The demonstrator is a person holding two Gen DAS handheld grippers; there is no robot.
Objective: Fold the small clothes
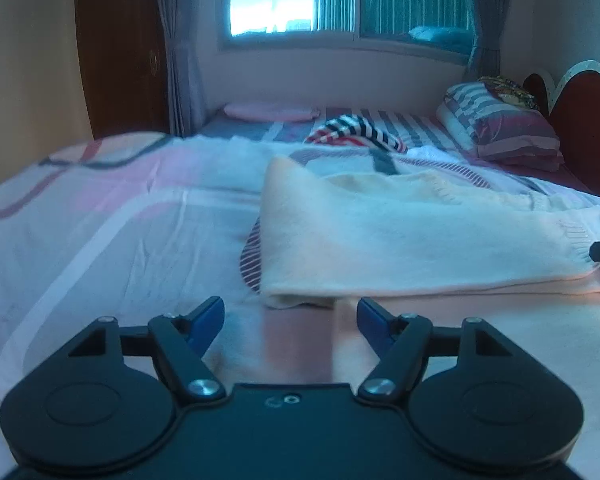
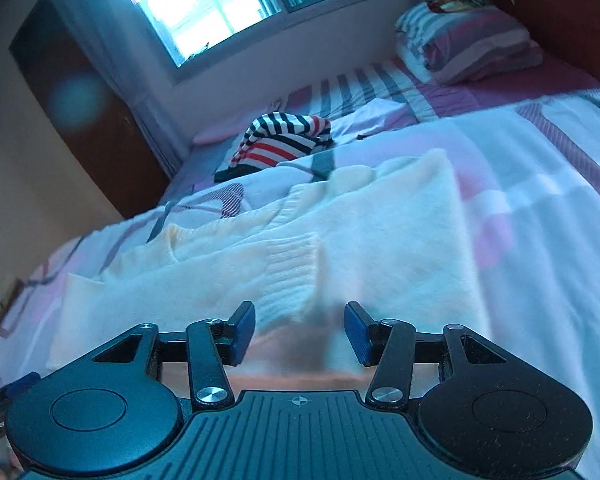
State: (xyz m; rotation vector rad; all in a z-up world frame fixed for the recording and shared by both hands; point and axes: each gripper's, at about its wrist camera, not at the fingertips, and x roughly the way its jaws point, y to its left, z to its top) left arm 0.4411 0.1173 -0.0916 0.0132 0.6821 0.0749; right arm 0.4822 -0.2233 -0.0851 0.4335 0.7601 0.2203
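Bed [image 1: 100, 220] fills both frames, serves you as flat folding surface. Cream sweater [image 1: 400, 236] lies centre-right in left view, already doubled, edge facing you for next fold. Striped garment [image 2: 284, 140] waits upper centre, well apart. Left gripper [image 1: 291, 322] jaws apart, nothing between. Right gripper [image 2: 299, 330] also apart, above sweater, nothing clamped.

Left tongs [image 1: 290, 322] angled downward, jaws apart, empty, right tongs [image 2: 299, 332] likewise parted, empty

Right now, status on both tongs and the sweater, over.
Left tongs open, empty. Right tongs open, empty. Cream sweater partly folded on bed. Striped garment behind it, clear of it.
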